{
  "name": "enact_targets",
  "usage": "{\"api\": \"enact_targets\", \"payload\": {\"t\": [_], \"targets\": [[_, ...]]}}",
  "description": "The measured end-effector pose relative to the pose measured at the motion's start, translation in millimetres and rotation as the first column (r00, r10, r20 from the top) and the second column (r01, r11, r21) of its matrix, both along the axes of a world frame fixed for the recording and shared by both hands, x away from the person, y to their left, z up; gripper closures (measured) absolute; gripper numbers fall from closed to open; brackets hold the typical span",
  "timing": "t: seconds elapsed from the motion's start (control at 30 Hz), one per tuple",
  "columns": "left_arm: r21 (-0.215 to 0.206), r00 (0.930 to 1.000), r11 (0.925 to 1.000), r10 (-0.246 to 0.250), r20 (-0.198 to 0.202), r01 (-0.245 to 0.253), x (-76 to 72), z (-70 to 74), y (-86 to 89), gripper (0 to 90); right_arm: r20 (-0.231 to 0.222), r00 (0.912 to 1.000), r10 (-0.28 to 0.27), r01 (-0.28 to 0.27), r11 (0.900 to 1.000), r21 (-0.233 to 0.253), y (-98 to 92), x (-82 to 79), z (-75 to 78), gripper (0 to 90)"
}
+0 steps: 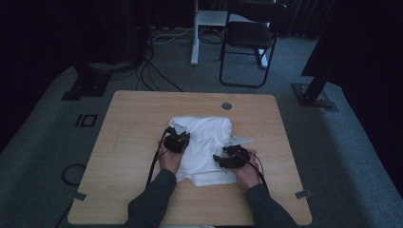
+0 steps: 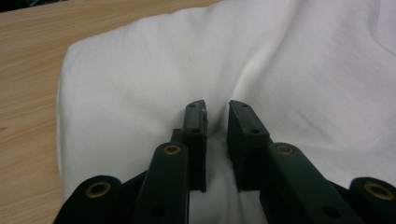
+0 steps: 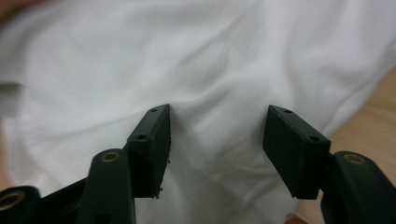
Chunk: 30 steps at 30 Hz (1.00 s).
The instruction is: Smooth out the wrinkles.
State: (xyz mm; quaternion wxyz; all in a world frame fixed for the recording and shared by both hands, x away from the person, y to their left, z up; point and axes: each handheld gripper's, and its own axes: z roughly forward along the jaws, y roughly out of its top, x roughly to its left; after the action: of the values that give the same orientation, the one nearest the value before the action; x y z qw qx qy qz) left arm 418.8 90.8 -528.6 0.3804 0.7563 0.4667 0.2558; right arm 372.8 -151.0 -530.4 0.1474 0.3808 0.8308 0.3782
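From the high view, the cloth — white and folded — lies near the middle of the table, its near edge closer to the person's side. The left gripper rests on the cloth's left edge and the right gripper on its near right part, each held in a hand whose sleeve comes from the near table edge. The work in hand looks like folding or smoothing the cloth.

In the left gripper view, the jaws stand nearly together with a narrow gap over a raised crease of cloth; whether they already pinch fabric I cannot tell (the gap looks empty at the tips). To do it well, this side should close on the crease itself — not on one thin layer — so the fold lifts whole.

In the right gripper view, the jaws are spread wide, pressed down on the cloth with a soft ridge between them, bare table at the right. Closing squarely on that ridge, and at the same height as the other side, should keep the fold even.
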Motion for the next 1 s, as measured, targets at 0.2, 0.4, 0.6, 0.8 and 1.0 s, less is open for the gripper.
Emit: {"api": "enact_targets", "payload": {"t": [0.2, 0.4, 0.6, 0.8, 1.0], "targets": [[-0.028, 0.9997, 0.9993, -0.023, -0.011, 0.023, -1.0, 2.1, 4.4, 76.4, -0.046, 0.9987, 0.021, -0.023, 0.999, -0.045, -0.4, -3.1, -3.7, 86.4], [-0.119, 0.9975, 0.9913, -0.060, -0.036, 0.056, -3.4, 8.6, 11.7, 69.4, 0.005, 0.9992, 0.041, -0.041, 0.999, -0.035, -22.4, -30.7, 21.6, 87.5], [-0.165, 0.9929, 0.9792, -0.118, 0.011, 0.118, -17.9, 22.2, 17.1, 59.2, -0.060, 0.9978, 0.028, -0.034, 0.994, -0.102, -29.4, -34.1, 2.7, 86.9], [-0.181, 0.9846, 0.9680, -0.174, 0.018, 0.174, -55.1, 33.0, 30.4, 53.5, -0.070, 0.9975, -0.009, 0.001, 0.993, -0.120, -35.8, -31.4, -0.2, 60.9], [-0.064, 0.9662, 0.9641, -0.258, 0.008, 0.258, -94.0, 14.3, 21.2, 53.5, 0.066, 0.9968, -0.046, 0.046, 0.999, 0.001, -40.2, -28.5, 17.0, 43.5]]}}
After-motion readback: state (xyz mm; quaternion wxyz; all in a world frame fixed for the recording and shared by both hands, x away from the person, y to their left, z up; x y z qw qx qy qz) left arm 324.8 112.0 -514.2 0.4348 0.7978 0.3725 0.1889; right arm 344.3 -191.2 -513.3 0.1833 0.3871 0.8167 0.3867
